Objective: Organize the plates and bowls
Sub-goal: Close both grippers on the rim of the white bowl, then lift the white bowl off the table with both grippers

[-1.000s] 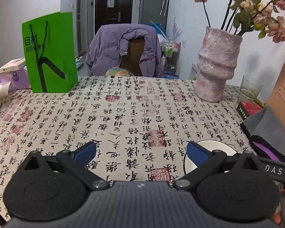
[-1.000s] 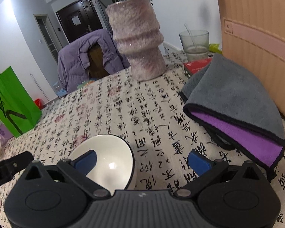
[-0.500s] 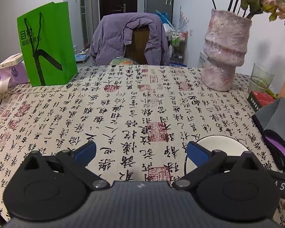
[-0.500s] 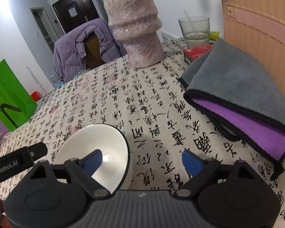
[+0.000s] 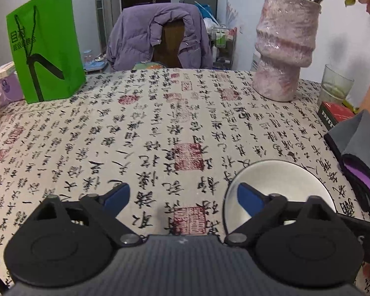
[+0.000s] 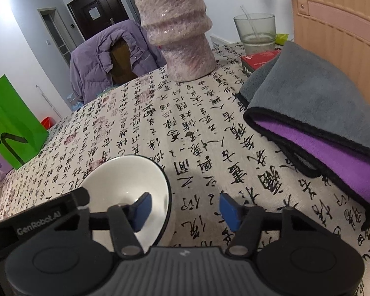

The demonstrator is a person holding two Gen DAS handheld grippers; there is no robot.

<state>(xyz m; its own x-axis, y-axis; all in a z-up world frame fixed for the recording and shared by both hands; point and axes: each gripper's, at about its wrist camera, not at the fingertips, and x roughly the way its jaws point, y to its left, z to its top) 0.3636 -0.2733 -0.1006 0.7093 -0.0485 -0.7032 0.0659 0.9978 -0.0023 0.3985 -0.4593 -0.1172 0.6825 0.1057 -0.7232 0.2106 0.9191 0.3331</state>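
Observation:
A white bowl (image 5: pixel 281 185) with a dark rim stands on the calligraphy tablecloth (image 5: pixel 160 128). My left gripper (image 5: pixel 182 197) is open and empty, with its right finger over the bowl's left rim. In the right wrist view the same bowl (image 6: pixel 128 180) lies low left. My right gripper (image 6: pixel 185 208) is open, straddling the bowl's right rim: its left finger is inside the bowl, its right finger outside over the cloth. No plates are in view.
A pink vase (image 5: pixel 283 49) stands at the back right, with a glass (image 5: pixel 335 86) and a red box (image 5: pixel 333 113) beside it. A grey and purple towel (image 6: pixel 315 113) lies at the right. A green bag (image 5: pixel 44 46) stands at the back left.
Both grippers have moved in toward the bowl. The right gripper's jaws have narrowed, and its left finger now sits inside the bowl.

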